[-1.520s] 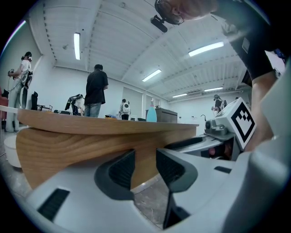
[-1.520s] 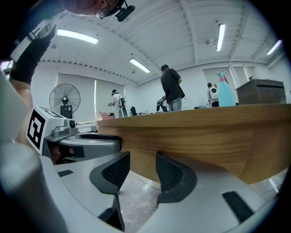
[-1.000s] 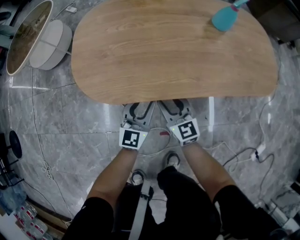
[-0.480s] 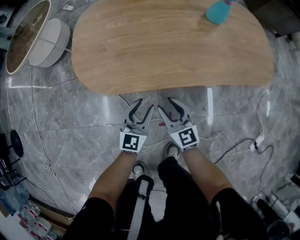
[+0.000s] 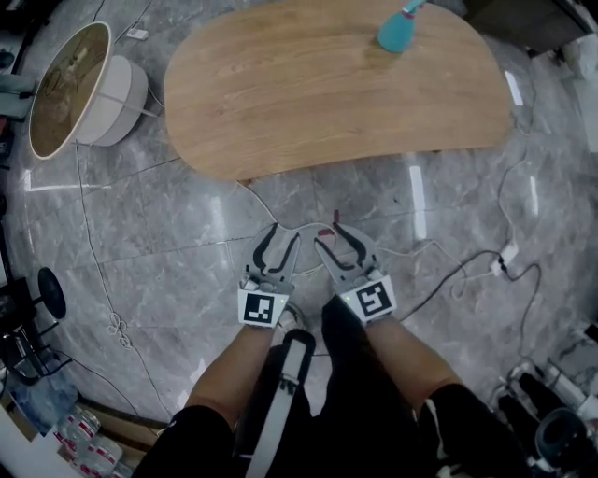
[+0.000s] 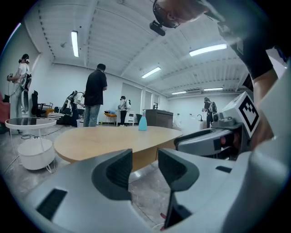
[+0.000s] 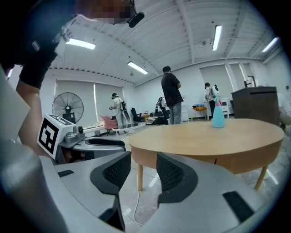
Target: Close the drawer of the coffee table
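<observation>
The coffee table [image 5: 336, 84] has an oval wooden top and stands on the grey marble floor ahead of me. No drawer sticks out from under its near edge in the head view. Its wooden side panel [image 6: 141, 157] shows below the top in the left gripper view, and the same panel [image 7: 213, 159] shows in the right gripper view. My left gripper [image 5: 284, 235] and right gripper [image 5: 334, 235] hang side by side over the floor, well short of the table. Both are open with nothing between their fingers, which the left gripper [image 6: 144, 170] and right gripper [image 7: 143, 170] also show close up.
A blue spray bottle [image 5: 400, 28] stands at the table's far right. A round glass-topped side table [image 5: 70, 89] is at the left. Cables [image 5: 467, 271] and a power strip [image 5: 507, 254] lie on the floor to the right. People stand beyond the table [image 6: 95, 95].
Both grippers have drawn back from under the table's near edge toward the person and risen. A wide strip of floor now lies between their tips and the table.
</observation>
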`<state>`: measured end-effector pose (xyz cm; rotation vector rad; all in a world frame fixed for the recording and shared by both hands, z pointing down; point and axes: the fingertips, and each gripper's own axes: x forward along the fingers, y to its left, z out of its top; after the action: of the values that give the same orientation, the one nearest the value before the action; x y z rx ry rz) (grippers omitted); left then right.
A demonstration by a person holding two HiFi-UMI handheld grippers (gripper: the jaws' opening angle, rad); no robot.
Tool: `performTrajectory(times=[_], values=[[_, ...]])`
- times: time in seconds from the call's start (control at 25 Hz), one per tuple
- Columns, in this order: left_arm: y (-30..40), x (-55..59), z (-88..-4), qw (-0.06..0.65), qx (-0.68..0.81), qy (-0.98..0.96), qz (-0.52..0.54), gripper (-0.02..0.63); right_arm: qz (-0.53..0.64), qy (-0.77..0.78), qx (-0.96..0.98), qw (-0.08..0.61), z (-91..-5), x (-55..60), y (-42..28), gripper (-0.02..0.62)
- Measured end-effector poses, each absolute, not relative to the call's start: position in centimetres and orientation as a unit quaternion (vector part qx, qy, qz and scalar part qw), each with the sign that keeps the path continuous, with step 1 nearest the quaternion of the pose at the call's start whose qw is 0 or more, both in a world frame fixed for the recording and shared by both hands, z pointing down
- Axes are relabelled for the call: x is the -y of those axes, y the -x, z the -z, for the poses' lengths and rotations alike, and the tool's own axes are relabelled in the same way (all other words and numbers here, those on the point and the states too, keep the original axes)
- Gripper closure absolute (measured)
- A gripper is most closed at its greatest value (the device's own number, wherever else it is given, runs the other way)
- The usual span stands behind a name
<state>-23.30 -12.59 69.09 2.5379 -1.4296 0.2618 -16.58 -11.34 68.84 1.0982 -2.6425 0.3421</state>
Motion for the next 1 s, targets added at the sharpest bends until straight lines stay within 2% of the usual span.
performTrajectory(times=[0.2,0.64,0.84,1.0], values=[[24.9,10.5,-63.3,0.103,0.481,-0.866,-0.088,0.448,-0.087,-0.380,0.914,0.113,-61.0,10.2,16.6,0.431],[27.2,4.5,-49.9,0.089,0.433,-0.893,-0.081,0.448,-0.113,-0.429,0.891,0.096,-47.8,4.2,17.0,0.431],[28.0,1.4,-44.2,0.088,0.418,-0.900,-0.087,0.448,-0.108,-0.445,0.882,0.113,-41.8,0.8,16.4,0.431],[28.1,0.3,-39.0,0.081,0.415,-0.903,-0.071,0.448,-0.107,-0.462,0.875,0.095,-35.7,-1.1,15.8,0.431]])
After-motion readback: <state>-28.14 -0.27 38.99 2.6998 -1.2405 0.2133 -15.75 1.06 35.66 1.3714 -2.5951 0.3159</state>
